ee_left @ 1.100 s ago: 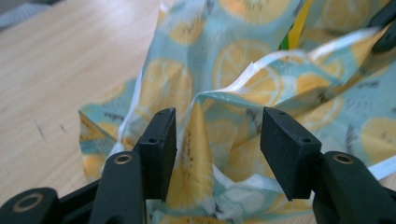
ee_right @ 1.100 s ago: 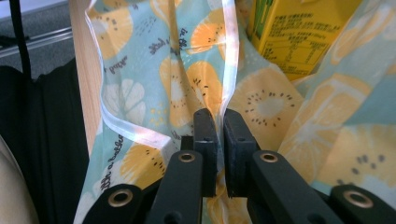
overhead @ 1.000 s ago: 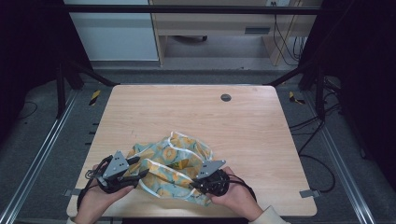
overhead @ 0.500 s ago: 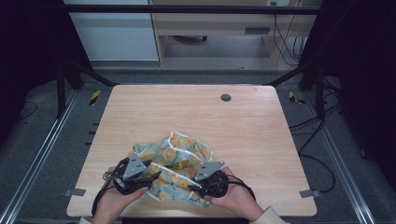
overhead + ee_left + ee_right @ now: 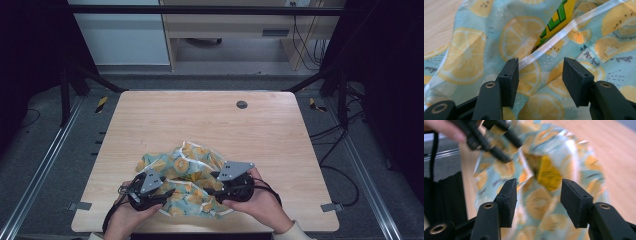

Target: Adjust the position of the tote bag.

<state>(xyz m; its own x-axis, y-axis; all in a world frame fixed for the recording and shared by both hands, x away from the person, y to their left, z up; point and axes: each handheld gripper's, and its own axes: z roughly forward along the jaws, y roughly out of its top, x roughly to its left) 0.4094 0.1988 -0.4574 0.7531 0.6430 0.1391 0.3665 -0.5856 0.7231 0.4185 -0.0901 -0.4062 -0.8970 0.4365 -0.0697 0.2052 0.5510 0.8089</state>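
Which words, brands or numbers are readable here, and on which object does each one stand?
None reads with certainty.
Yellow package inside the lemon-print bag: large green letters, cut off by the bag's opening; unreadable.
Lemon-print bag, left gripper view: small dark handwritten-style words, upside down and too small to read.
Right gripper view: the package is blurred, no text legible.

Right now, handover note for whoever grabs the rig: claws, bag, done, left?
Left claw: open, jaws apart over the near left edge of the lemon-print bag, clear seam strip between them, no pinch visible.
Right claw: jaws have just been opening, now open above the bag's near right side, nothing gripped.
Bag: crumpled at the near middle of the table, mouth gaping; a yellow packet with green print sits inside.
Done: packet appears to be in the bag.
Left: likely regrip the mouth edges and close or flatten the bag.
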